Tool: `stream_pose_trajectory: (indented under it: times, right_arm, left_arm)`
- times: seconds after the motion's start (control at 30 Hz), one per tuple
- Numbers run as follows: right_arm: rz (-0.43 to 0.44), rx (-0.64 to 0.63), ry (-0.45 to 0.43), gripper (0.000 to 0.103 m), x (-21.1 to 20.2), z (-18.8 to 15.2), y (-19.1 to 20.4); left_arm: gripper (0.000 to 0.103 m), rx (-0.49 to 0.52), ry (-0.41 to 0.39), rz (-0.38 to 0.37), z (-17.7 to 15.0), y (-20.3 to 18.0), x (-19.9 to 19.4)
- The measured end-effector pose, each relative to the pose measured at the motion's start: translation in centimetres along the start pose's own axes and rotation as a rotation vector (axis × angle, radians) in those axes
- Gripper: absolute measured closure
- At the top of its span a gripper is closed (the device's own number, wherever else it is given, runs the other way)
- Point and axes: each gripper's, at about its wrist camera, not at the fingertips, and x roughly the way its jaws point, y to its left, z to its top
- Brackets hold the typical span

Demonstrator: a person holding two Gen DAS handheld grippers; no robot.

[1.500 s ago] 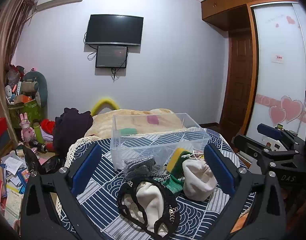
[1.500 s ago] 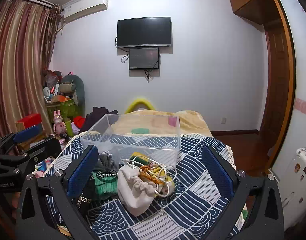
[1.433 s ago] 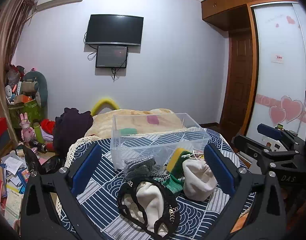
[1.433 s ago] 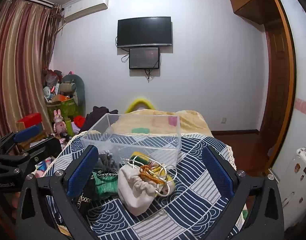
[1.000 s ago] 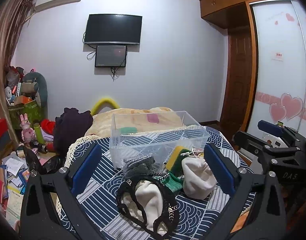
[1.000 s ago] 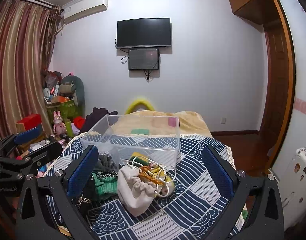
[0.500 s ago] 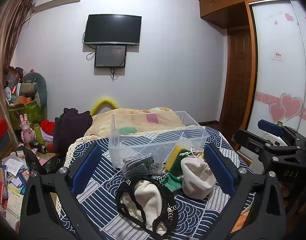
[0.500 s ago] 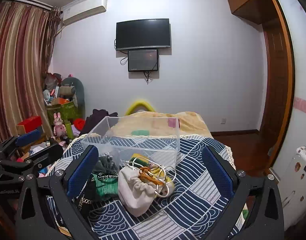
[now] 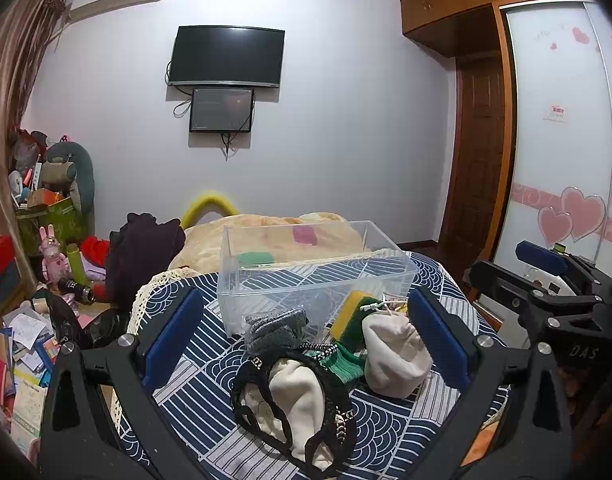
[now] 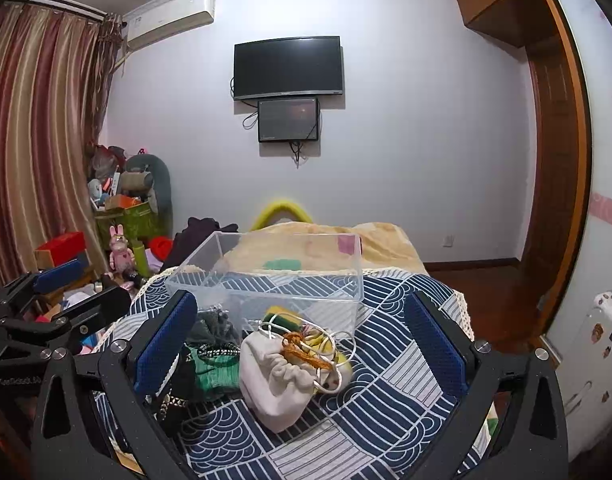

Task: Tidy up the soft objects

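A clear plastic box (image 9: 306, 268) stands empty on the blue patterned cloth (image 9: 209, 360). In front of it lie a grey knit piece (image 9: 273, 328), a cream item ringed by black lace (image 9: 293, 396), a green sock (image 9: 344, 364), a yellow-green sponge (image 9: 348, 316) and a cream drawstring pouch (image 9: 394, 356). My left gripper (image 9: 306, 344) is open, empty, above these. My right gripper (image 10: 301, 348) is open, empty, above the pouch (image 10: 277, 384); the box (image 10: 273, 276) is behind it.
A bed with a beige blanket (image 9: 273, 232) lies behind the table. Dark clothes (image 9: 141, 248) and toy clutter (image 9: 45, 240) are at the left. A wooden door (image 9: 478, 152) and wardrobe (image 9: 562, 140) stand at the right.
Both grippers have drifted slightly, the view rising a little. Both stay open and nothing on the cloth has moved.
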Motion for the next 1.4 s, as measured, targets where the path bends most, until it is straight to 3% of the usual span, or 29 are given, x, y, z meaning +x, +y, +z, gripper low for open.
stream_pose_trajectory:
  times: [0.6,0.8,0.9,0.93,1.1,1.3,1.4]
  right_arm:
    - [0.028,0.008,0.005,0.0,0.1,-0.2,0.1]
    - [0.043,0.012,0.01,0.0,0.4,-0.6,-0.1]
    - [0.049,0.009,0.027,0.005,0.6,-1.2,0.0]
    - [0.055,0.007,0.037,0.009,0.8,-1.4,0.0]
    - [0.112,0.004,0.147,0.029,2.6,-3.0,0.3]
    - [0.101,-0.008,0.245,0.03,4.3,-4.9,0.3]
    - [0.094,-0.004,0.288,0.03,4.9,-5.7,0.1]
  left_arm:
    - [0.0,-0.006,0.005,-0.016,0.2,0.1,0.1]
    - [0.0,-0.048,0.04,-0.06,0.0,1.0,0.9]
    - [0.011,-0.041,0.056,-0.04,-0.6,1.2,1.2]
    - [0.015,-0.038,0.066,-0.037,-0.8,1.2,1.4]
    - [0.017,-0.062,0.174,-0.054,-3.1,1.9,3.3]
    - [0.016,-0.086,0.271,-0.047,-5.6,2.9,4.9]
    - [0.006,-0.105,0.316,-0.057,-6.6,3.1,5.8]
